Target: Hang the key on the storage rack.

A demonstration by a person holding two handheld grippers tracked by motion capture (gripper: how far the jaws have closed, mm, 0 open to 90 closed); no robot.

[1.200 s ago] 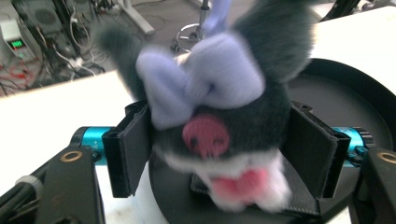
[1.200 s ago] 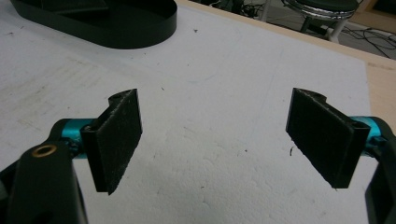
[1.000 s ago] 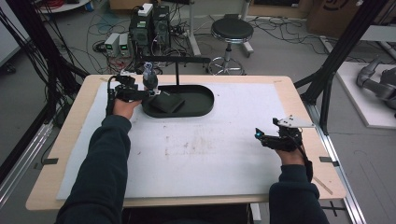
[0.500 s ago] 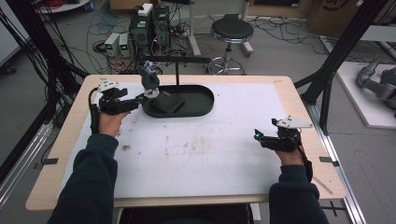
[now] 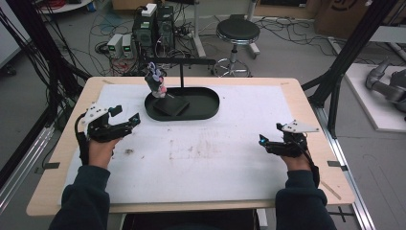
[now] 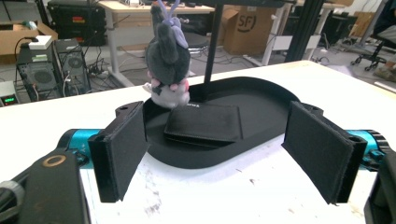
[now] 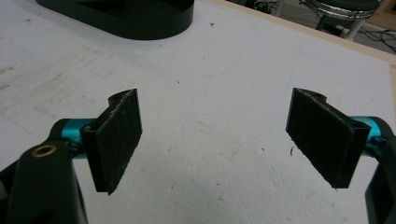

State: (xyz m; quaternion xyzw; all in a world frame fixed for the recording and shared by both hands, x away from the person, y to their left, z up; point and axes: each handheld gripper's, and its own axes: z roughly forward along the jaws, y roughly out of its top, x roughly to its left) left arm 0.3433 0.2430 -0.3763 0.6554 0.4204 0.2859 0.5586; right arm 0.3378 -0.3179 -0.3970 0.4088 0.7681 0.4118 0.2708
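- The black wallet (image 5: 170, 106) lies flat inside the black oval tray (image 5: 208, 111), toward the tray's left end, with the plush toy (image 5: 156, 81) hanging just above its far corner from the stand's post (image 5: 181, 75).
- The left tongs (image 5: 135, 119) sit on the tabletop (image 5: 230, 158) to the left of the tray and a little nearer the person; their tips point toward the tray, so the wallet lies ahead and to the right of them.
- In the left gripper view the wallet (image 6: 205, 123) is straight ahead between the two pads, long side running across the line of approach (its near edge faces the tongs).
- The left tongs' jaws have just been opening and now stand wide, with nothing between them.
- The right tongs (image 5: 262, 140) rest on the right side of the tabletop, well apart from the tray, jaws spread wide over bare white surface, holding nothing.
- The left hand is plainly the nearer; any reach for the wallet would likely fall to it, forward over the tray's low rim.
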